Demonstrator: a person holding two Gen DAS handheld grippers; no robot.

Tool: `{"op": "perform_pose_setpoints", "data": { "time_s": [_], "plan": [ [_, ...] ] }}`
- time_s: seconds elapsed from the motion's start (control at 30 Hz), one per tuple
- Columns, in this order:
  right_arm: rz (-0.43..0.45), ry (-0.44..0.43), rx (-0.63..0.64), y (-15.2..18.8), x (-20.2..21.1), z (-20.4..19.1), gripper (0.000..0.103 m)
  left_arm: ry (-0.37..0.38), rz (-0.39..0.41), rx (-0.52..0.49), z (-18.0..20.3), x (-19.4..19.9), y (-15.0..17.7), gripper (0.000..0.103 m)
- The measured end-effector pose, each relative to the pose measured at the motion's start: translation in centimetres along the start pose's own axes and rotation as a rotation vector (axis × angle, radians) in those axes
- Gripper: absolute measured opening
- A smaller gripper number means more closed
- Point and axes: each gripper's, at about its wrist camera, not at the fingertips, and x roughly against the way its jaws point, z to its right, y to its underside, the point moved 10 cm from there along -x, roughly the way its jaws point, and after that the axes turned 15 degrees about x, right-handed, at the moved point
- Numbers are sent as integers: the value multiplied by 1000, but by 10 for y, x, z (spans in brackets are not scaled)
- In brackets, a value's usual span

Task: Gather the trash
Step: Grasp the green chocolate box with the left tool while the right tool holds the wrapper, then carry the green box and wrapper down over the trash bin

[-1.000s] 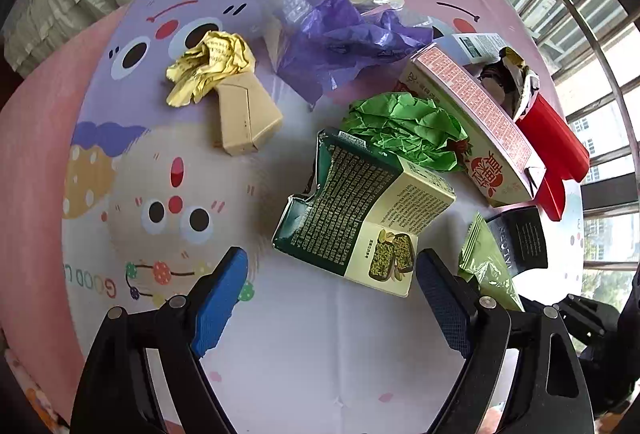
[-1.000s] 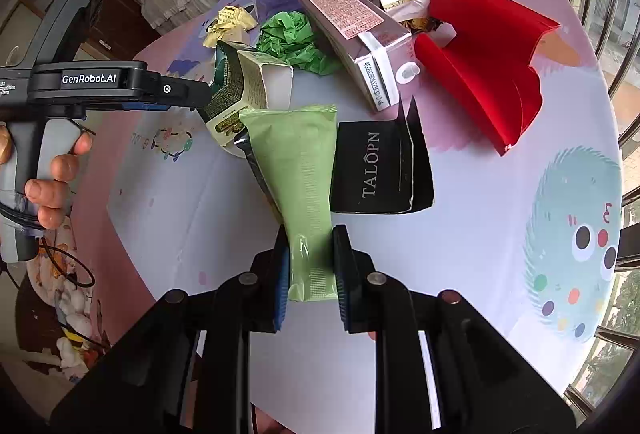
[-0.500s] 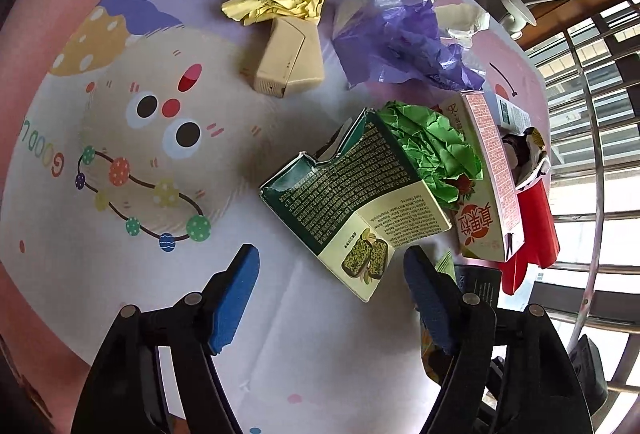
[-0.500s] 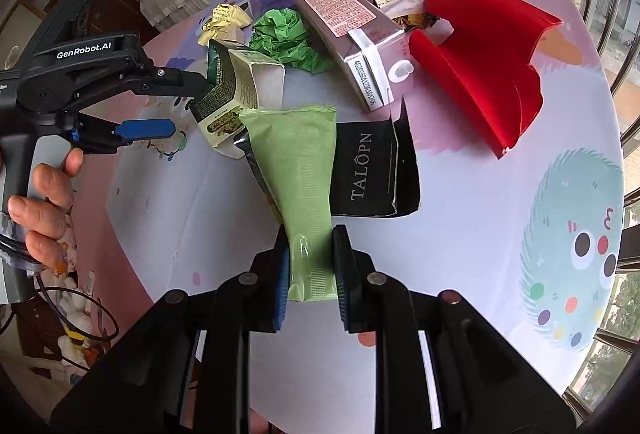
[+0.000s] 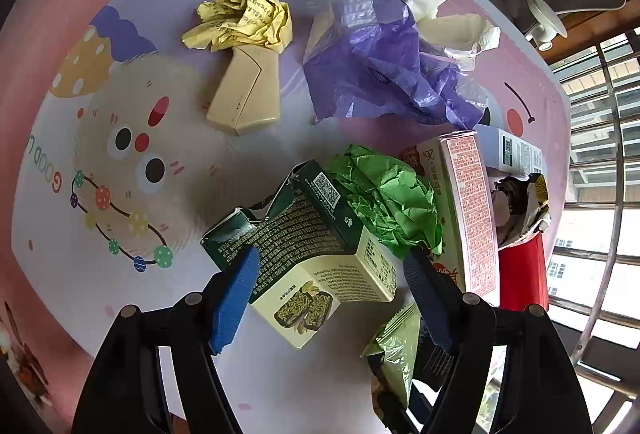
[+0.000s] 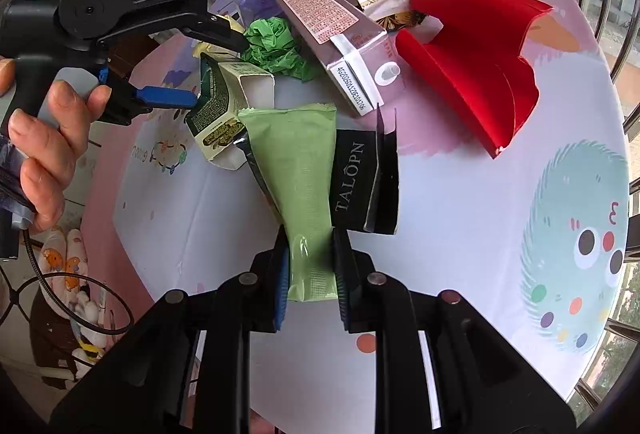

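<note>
From the left wrist, the left tongs have come down and forward over the last second, so that their spread blue pads now bracket the green snack box, which a moment ago lay clear ahead of them; one pad sits against the box's torn dark end, the other just beside its pale end, and nothing is pinched yet. The box lies on the bench against the crumpled green paper (which may get nipped along with it). From the right wrist, little has changed: the right tongs stay pressed together on the tail of the light green pouch, which rests across the black TALOPN sachet, while the left tool, gripped by a hand, has swung in around the box. By my judgement the second pickup is one squeeze away, with most of the trash, the red carton included, still uncollected.
</note>
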Motion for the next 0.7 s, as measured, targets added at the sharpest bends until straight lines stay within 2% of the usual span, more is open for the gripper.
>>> {"op": "perform_pose_setpoints", "data": {
  "time_s": [0.17, 0.23, 0.27, 0.3, 0.33, 0.37, 0.4, 0.43, 0.47, 0.57, 0.7],
  "plan": [
    [2, -2, -9, 3, 1, 1, 17, -153, -3, 15, 3, -22, -1, 76],
    [3, -4, -13, 3, 1, -1, 17, -200, -22, 26, 1, -31, 2, 76],
    [3, -5, -14, 3, 1, -1, 17, -218, -5, 15, 3, -32, 1, 75],
    [3, -6, -15, 3, 1, 0, 17, -231, 12, -1, 6, -31, 1, 67],
    [4, -7, -15, 3, 1, -1, 17, -224, 5, -13, 9, -32, 3, 58],
    [5, -7, -15, 3, 2, -1, 17, -228, -4, -18, 10, -32, 6, 55],
    [6, -7, -14, 3, 3, 0, 17, -212, -4, -24, 11, -30, 9, 46],
    [6, -7, -13, 4, 3, -1, 17, -198, 0, -43, 14, -28, 11, 43],
    [6, -7, -14, 4, 3, -1, 17, -190, 9, -69, 14, -23, 14, 35],
    [7, -6, -11, 4, 4, -2, 17, -138, 13, -123, 7, -8, 23, 28],
    [7, 1, 11, 4, 5, -9, 17, -61, -7, -127, -18, 8, 33, 24]
  ]
}}
